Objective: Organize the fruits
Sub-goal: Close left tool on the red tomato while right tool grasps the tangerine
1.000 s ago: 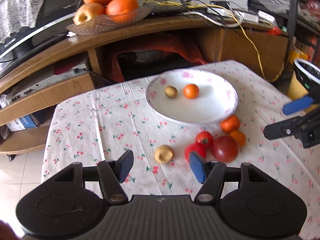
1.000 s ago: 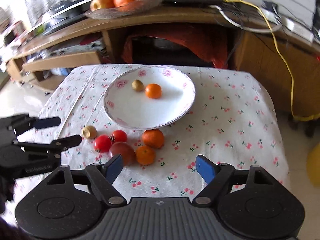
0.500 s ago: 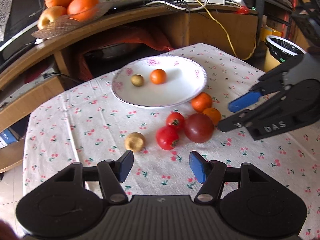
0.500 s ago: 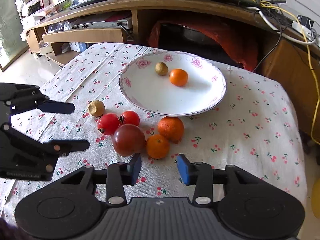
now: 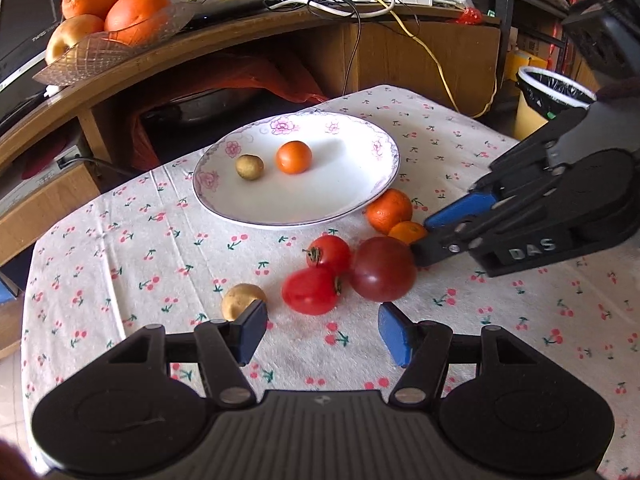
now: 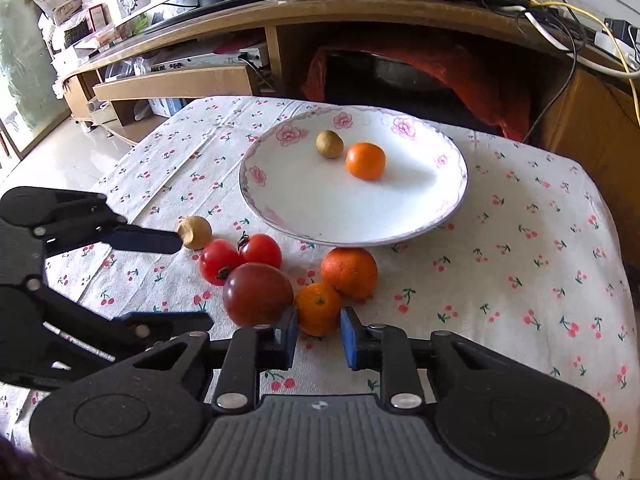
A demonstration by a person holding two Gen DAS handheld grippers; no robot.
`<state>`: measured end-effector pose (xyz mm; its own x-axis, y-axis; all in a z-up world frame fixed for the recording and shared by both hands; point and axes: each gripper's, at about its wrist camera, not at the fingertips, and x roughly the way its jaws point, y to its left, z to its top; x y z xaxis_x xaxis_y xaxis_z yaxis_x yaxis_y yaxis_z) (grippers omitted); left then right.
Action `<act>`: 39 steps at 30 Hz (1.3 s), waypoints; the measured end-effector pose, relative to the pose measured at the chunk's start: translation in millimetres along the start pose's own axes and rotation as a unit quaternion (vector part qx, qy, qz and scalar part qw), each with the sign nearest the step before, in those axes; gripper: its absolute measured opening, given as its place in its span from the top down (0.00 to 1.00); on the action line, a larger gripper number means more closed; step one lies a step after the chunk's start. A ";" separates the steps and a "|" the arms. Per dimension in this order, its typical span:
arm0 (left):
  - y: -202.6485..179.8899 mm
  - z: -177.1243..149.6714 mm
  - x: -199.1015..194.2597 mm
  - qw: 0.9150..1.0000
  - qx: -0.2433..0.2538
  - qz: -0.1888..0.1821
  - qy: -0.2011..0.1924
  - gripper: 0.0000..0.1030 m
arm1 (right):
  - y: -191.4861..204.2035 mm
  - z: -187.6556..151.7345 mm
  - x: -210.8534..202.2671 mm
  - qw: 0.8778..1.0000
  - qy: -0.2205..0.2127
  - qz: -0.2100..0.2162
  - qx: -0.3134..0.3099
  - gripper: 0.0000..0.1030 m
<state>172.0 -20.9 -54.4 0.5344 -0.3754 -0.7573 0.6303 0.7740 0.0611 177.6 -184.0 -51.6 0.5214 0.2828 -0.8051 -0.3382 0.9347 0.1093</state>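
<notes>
A white flowered plate (image 6: 340,208) on the cherry-print cloth holds a small brown fruit (image 6: 329,144) and a tangerine (image 6: 365,161). In front of it lie a larger orange (image 6: 349,272), a small orange (image 6: 318,308), a dark red tomato (image 6: 258,294), two red tomatoes (image 6: 218,260) and another brown fruit (image 6: 195,232). My right gripper (image 6: 319,334) has its blue pads against both sides of the small orange (image 5: 408,232). My left gripper (image 5: 322,332) stands open and empty, low over the cloth just short of a red tomato (image 5: 312,292) and the brown fruit (image 5: 244,300).
A glass bowl (image 5: 112,44) with oranges and an apple stands on the wooden TV stand (image 5: 240,40) behind the table, amid cables. A bin (image 5: 552,100) with a black liner sits at the far right. The cloth drops off at the table's left edge.
The right gripper sank to the small orange and its jaws went from wide apart to closed around it. The left gripper came lower and nearer the tomatoes, its opening unchanged.
</notes>
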 end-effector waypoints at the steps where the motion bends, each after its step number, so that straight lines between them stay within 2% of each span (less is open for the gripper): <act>1: 0.2 0.8 2.0 1.000 0.004 0.000 0.001 0.33 | 0.0 -0.5 -0.7 1.000 0.002 0.002 -0.001 0.84; 10: -1.3 14.0 10.4 1.000 0.009 -0.028 -0.006 0.34 | -8.9 -6.6 -14.1 1.000 0.007 0.015 0.013 0.83; 15: -5.3 15.2 13.8 0.999 0.044 -0.015 0.006 0.42 | -15.3 -11.1 -13.6 1.000 0.015 0.008 0.016 0.83; 19: 3.7 17.5 12.2 0.999 0.033 -0.028 0.018 0.48 | -19.5 -12.9 -18.1 1.000 0.014 0.006 0.018 0.83; 23: -0.1 17.7 23.9 0.998 0.056 0.007 0.028 0.51 | -21.3 -14.4 -18.3 1.000 0.014 0.007 0.021 0.83; 27: -0.2 21.3 26.1 0.999 0.044 0.002 0.030 0.57 | -19.8 -15.2 -18.8 1.000 0.011 0.005 0.021 0.83; 31: -4.7 18.4 22.1 0.998 0.047 0.009 0.030 0.59 | -20.7 -15.1 -19.1 1.000 0.008 0.005 0.024 0.83; 39: -10.2 9.0 10.6 0.999 0.034 -0.007 0.031 0.59 | -14.2 -15.6 -18.6 1.000 0.000 -0.008 0.003 0.82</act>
<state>176.3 -37.3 -57.1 0.4906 -0.3514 -0.7974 0.6757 0.7312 0.0935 160.6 -205.9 -47.3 0.5265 0.2670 -0.8072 -0.3255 0.9404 0.0987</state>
